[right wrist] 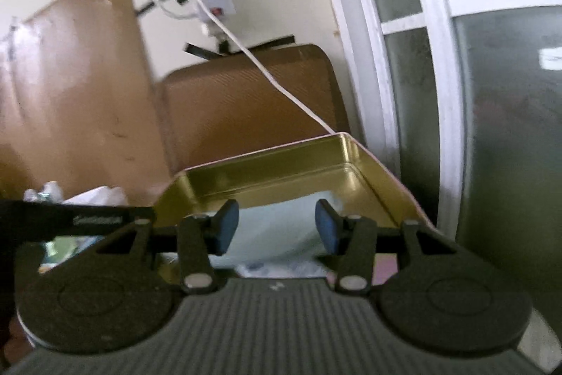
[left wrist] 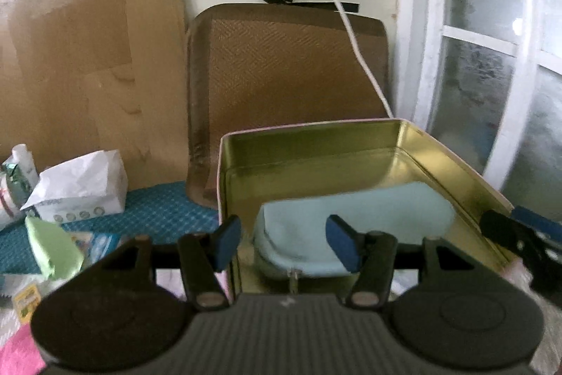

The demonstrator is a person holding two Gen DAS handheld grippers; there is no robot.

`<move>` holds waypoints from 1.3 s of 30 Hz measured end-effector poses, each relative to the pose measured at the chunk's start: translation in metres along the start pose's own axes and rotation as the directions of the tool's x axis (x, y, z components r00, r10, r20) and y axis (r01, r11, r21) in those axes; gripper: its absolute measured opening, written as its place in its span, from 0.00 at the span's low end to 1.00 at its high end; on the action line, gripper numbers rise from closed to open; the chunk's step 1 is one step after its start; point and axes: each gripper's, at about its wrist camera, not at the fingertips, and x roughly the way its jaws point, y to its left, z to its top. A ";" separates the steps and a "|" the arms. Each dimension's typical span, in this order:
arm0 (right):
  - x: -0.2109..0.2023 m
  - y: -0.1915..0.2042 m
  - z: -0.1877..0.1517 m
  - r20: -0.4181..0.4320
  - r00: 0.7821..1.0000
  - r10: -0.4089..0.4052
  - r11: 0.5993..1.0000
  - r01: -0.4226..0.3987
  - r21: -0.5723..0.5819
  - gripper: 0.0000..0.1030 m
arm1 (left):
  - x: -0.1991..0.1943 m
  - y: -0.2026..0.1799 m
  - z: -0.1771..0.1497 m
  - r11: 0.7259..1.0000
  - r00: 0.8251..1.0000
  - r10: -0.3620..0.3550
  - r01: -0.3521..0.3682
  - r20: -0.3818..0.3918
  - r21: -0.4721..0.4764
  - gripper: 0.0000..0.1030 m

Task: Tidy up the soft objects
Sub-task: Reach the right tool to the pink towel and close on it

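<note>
A gold-lined tin box (left wrist: 316, 143) stands open in front of me, and a light blue zip pouch (left wrist: 386, 209) lies inside it. My left gripper (left wrist: 285, 243) is open at the tin's near left corner. Its left pad sits by the tin's left wall and its right pad hangs over the pouch, with nothing pinched. A finger of the right gripper (left wrist: 505, 231) shows at the tin's right wall. In the right wrist view the right gripper (right wrist: 276, 227) is open just in front of the pouch (right wrist: 281, 231), near the tin's (right wrist: 281, 167) front edge. The picture is blurred.
A brown mesh panel (left wrist: 288, 69) leans on the wall behind the tin, with a white cable (left wrist: 354, 37) hanging across it. A white paper packet (left wrist: 84, 188), a green cloth (left wrist: 52, 248) and small packets lie on a teal patterned mat (left wrist: 158, 217) to the left. A window frame (left wrist: 432, 58) is on the right.
</note>
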 end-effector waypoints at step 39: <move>0.004 0.236 -0.092 -0.335 0.878 0.343 0.900 -0.409 -0.152 0.50 | -0.167 0.265 -0.205 0.904 0.975 0.214 -0.220 -0.059 -0.366 0.64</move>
